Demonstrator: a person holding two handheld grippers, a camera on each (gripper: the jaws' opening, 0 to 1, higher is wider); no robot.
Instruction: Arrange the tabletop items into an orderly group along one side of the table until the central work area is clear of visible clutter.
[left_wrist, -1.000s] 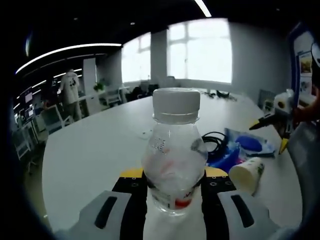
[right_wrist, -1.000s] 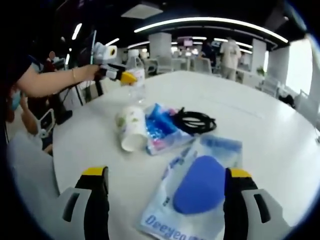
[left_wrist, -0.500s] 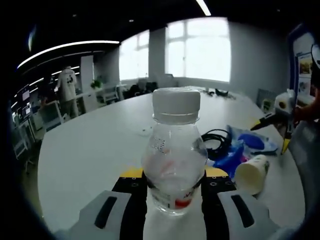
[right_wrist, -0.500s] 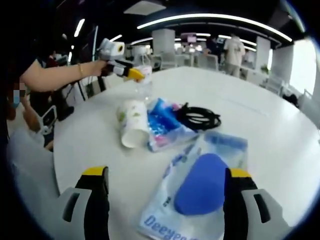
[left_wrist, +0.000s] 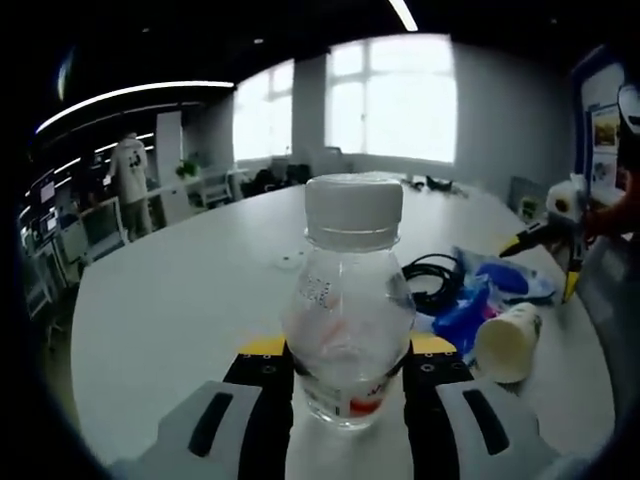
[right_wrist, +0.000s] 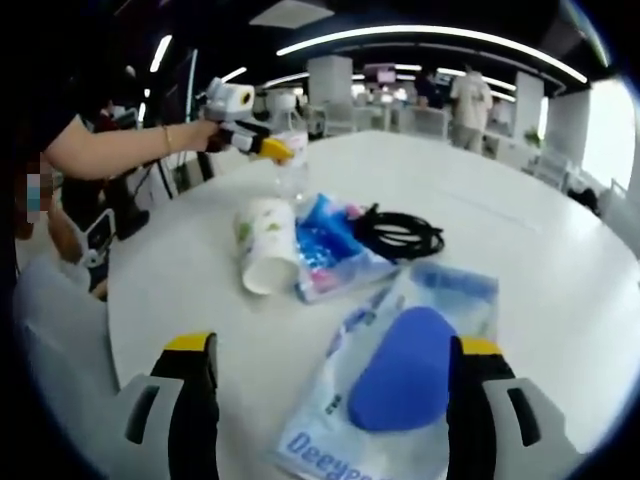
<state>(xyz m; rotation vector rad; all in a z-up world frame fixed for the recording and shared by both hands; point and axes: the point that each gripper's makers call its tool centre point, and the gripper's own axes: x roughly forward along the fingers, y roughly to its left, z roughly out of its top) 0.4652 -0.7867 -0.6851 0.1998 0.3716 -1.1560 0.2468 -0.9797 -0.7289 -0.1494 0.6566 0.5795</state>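
Clear plastic, white-capped: the bottle (left_wrist: 347, 300) sits upright between the jaws of the left hand-held gripper (left_wrist: 345, 375), which are clamped on its lower body; in the right gripper view that bottle (right_wrist: 290, 160) stands at the far left side of the white worktop (right_wrist: 520, 240). Right of it lies the cluster: a paper cup (right_wrist: 262, 255) on its side, touching a crumpled blue packet (right_wrist: 325, 255), then a coil of black cable (right_wrist: 398, 238) just beyond. Nearest, a clear bag holding something blue (right_wrist: 400, 375) lies between the jaws of the right hand-held gripper (right_wrist: 333, 400), which stand wide apart and grip nothing.

Risk, as I judge it: the bottle is held low and looks top-heavy, so a quick swing could tip it in the jaws. The cup can roll if nudged, and the limp bag may fold or slide away under closing jaws.

Room is generous: bare worktop runs far and right, and the near left edge is close to the cup, so pushing that way could send it off
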